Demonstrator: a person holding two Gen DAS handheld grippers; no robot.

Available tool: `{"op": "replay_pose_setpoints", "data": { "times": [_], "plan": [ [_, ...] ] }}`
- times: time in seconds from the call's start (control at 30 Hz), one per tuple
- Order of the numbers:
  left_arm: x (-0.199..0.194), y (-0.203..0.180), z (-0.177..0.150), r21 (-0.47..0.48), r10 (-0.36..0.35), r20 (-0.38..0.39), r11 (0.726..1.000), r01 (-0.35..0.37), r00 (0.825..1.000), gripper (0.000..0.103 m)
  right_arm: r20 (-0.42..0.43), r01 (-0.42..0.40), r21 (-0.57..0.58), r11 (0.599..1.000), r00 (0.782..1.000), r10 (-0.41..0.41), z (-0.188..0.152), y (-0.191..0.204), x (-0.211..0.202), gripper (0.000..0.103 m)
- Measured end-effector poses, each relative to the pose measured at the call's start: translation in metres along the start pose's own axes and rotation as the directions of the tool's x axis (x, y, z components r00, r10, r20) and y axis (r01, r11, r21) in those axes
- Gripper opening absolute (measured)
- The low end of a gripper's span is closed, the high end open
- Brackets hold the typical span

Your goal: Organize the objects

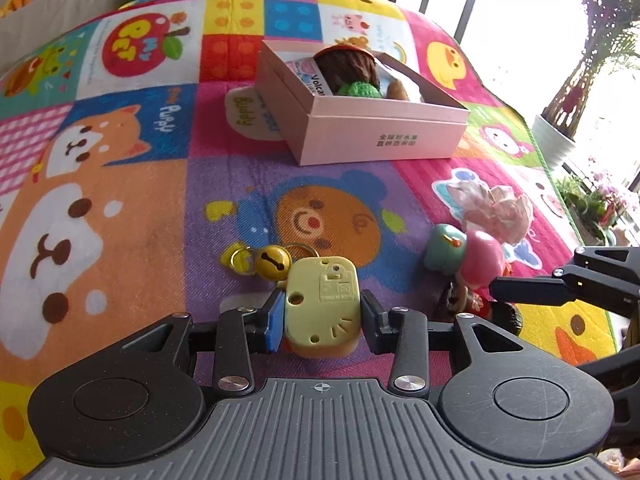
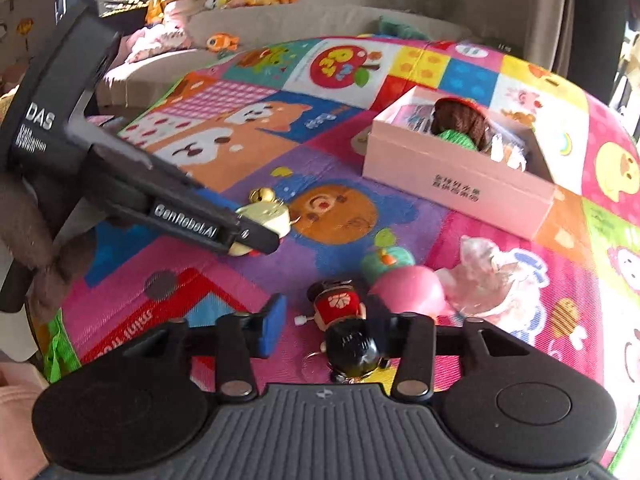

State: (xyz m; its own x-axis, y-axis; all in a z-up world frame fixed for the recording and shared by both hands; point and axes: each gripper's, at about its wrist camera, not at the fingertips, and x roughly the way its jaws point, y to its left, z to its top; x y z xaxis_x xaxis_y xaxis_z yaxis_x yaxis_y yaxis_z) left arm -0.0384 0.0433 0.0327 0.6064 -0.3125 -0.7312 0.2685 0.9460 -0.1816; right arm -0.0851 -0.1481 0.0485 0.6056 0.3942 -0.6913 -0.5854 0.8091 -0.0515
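My left gripper (image 1: 322,312) is shut on a pale yellow keychain toy (image 1: 322,304) with a gold bell (image 1: 274,261) and rings, low over the play mat. It also shows in the right wrist view (image 2: 264,220). My right gripper (image 2: 334,322) is open around a small wind-up doll (image 2: 344,328) with a red body and black head; the jaws stand apart from it. A pink open box (image 1: 376,136) holding a brown and green knitted toy (image 1: 352,70) stands farther back; it also shows in the right wrist view (image 2: 460,176).
A teal toy (image 1: 444,248), a pink ball (image 1: 482,258) and a crumpled pink wrapper (image 1: 496,208) lie right of the yellow toy. The colourful play mat (image 1: 120,208) covers the floor. A sofa (image 2: 280,20) stands behind, potted plants (image 1: 560,120) at the right.
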Motion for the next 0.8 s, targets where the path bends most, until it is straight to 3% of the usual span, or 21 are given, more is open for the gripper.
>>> {"op": "replay_pose_setpoints", "data": {
  "times": [0.07, 0.17, 0.23, 0.37, 0.57, 0.67, 0.8],
  "plan": [
    [0.0, 0.002, -0.001, -0.007, -0.009, 0.001, 1.0, 0.009, 1.0, 0.043, -0.004, -0.03, 0.015, 0.999, 1.0, 0.03, 0.002, 0.0, -0.001, 0.051],
    [0.0, 0.003, -0.001, -0.008, -0.017, 0.004, 1.0, 0.017, 1.0, 0.043, -0.003, -0.211, 0.11, 0.971, 0.977, 0.213, 0.005, -0.008, -0.006, 0.051],
    [0.0, 0.004, -0.002, -0.008, -0.022, 0.009, 1.0, 0.022, 1.0, 0.043, 0.012, -0.236, 0.102, 0.967, 0.972, 0.236, 0.006, -0.006, -0.011, 0.051],
    [0.0, 0.004, -0.003, -0.01, -0.026, 0.016, 1.0, 0.026, 1.0, 0.043, -0.01, -0.132, -0.007, 0.991, 0.991, 0.132, 0.002, 0.009, -0.01, 0.059],
    [-0.001, 0.005, -0.004, -0.01, -0.031, 0.023, 0.999, 0.032, 0.999, 0.043, -0.094, -0.069, -0.073, 0.995, 0.994, 0.062, -0.011, 0.008, -0.005, 0.071],
    [-0.001, 0.006, -0.005, -0.014, -0.032, 0.024, 0.999, 0.032, 0.999, 0.043, -0.101, 0.008, -0.089, 0.996, 0.995, -0.017, -0.019, -0.001, -0.005, 0.08],
    [-0.001, 0.005, -0.005, -0.015, -0.032, 0.029, 0.999, 0.032, 0.999, 0.043, -0.087, 0.151, -0.057, 0.987, 0.984, -0.156, -0.025, -0.018, -0.008, 0.08]
  ]
}}
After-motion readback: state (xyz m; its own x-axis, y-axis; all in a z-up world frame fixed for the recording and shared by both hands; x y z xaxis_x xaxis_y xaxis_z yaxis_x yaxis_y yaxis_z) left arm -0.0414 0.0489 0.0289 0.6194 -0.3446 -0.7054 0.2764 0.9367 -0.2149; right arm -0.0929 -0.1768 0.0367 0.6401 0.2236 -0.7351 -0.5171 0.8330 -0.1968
